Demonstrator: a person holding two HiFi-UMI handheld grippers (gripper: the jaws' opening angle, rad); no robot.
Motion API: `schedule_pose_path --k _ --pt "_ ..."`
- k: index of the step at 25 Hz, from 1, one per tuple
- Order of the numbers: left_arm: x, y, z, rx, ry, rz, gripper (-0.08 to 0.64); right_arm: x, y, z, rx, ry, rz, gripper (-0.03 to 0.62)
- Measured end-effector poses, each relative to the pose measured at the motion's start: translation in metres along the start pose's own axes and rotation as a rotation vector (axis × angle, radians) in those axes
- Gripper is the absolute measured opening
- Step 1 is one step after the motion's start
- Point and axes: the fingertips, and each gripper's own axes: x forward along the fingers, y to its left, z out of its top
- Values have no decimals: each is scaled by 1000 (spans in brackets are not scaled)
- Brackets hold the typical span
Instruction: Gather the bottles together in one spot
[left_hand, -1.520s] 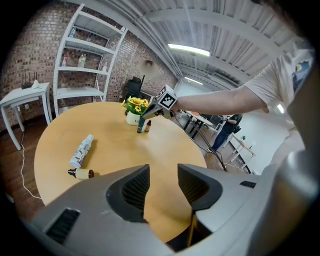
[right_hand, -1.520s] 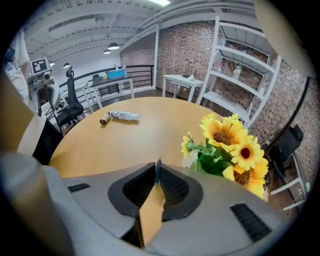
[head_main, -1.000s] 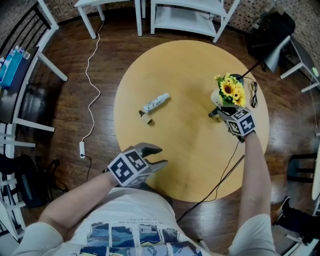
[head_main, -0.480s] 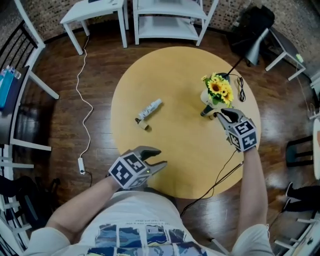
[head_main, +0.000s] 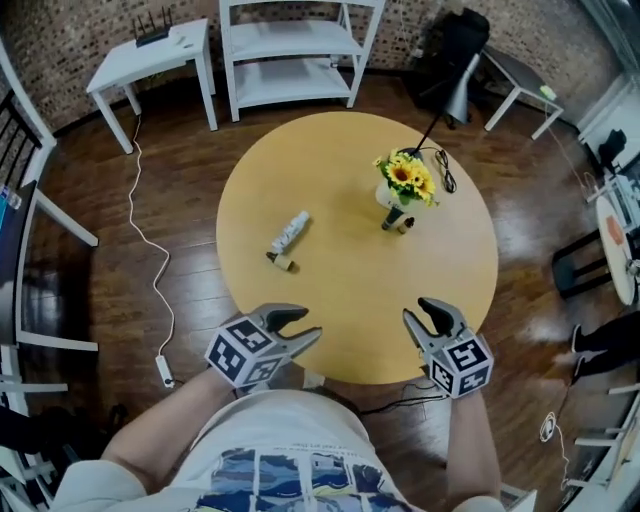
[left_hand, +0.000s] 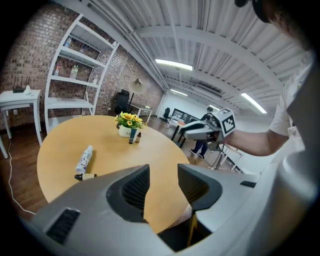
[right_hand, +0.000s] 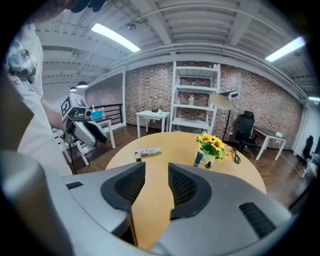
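A white bottle lies on its side left of the middle of the round wooden table, with a small brown bottle lying just in front of it. A teal bottle and a small dark bottle stand upright beside the pot of yellow flowers. My left gripper hangs open and empty over the near edge. My right gripper, also at the near edge and far from the flowers, has just been opening its jaws, and nothing is between them. The right gripper view shows the white bottle and the teal bottle.
A black cable runs off the table behind the flowers. White shelves and a white side table stand beyond the table, and a floor lamp is at the back right. A white cord lies on the floor at left.
My right gripper has drawn back from the bottles beside the flower pot to the near edge, and its jaws stand wider. My left gripper has shifted slightly.
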Motion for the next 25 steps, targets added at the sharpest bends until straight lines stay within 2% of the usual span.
schedule_pose_path --k 5,9,12,17,20,25 --pt "-31 -14 -4 -8 -42 -30 183 -49 61 -23 174 -50 -126 184" --pt "-54 -25 -18 30 -48 -40 183 -81 104 -30 245 -89 -232 209" --pt "-73 -30 -28 57 -46 -21 183 -99 137 -38 294 -91 -282 235" --pt "-101 -34 -37 65 -63 18 183 -113 176 -48 391 -119 -343 235" --pt "-108 -37 -48 50 -53 15 183 -110 193 -49 421 -131 -339 235" --pt "-126 -46 -58 23 -57 22 186 -105 215 -38 415 -133 -294 235"
